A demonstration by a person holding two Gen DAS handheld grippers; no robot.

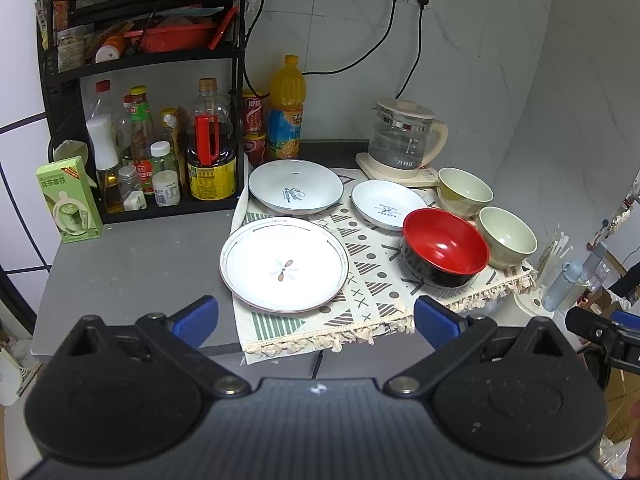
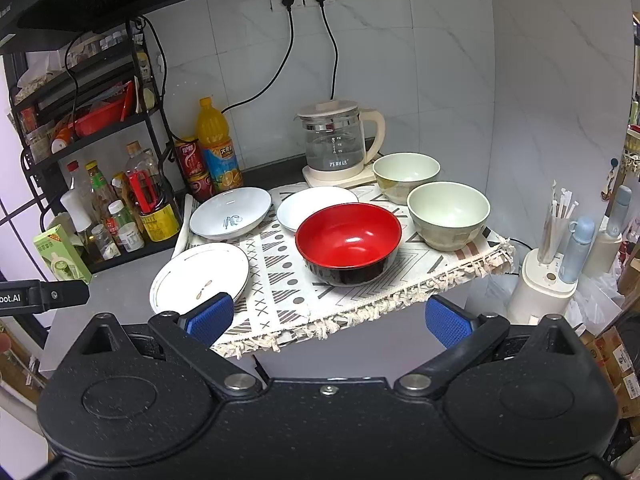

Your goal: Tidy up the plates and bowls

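Both sets of fingers sit closest to us: the left gripper (image 1: 316, 320) and right gripper (image 2: 328, 320) hang spread as wide as they go, with nothing between them, short of the table (image 1: 132, 264) edge.

We judge the task as not yet started. Every dish lies singly on the cloth (image 1: 376, 280): the flower plate (image 1: 284, 264) at the near left, the deep plate (image 1: 296, 186) behind it, the small plate (image 1: 388, 204) to its right, then the red bowl (image 2: 348, 240) and two green bowls, one near (image 2: 448, 214) and one far (image 2: 406, 176). Nothing is stacked; plates and bowls remain to be gathered.

Room looks best on the bare grey table left of the cloth. The flower plate's left rim juts past the cloth onto the table. The cloth's fringe hangs over the front edge, and the near green bowl stands close to the right corner, so a nudge there could tip it off. Behind, the kettle (image 2: 338, 140) and bottle rack (image 1: 140, 80) close in the back.
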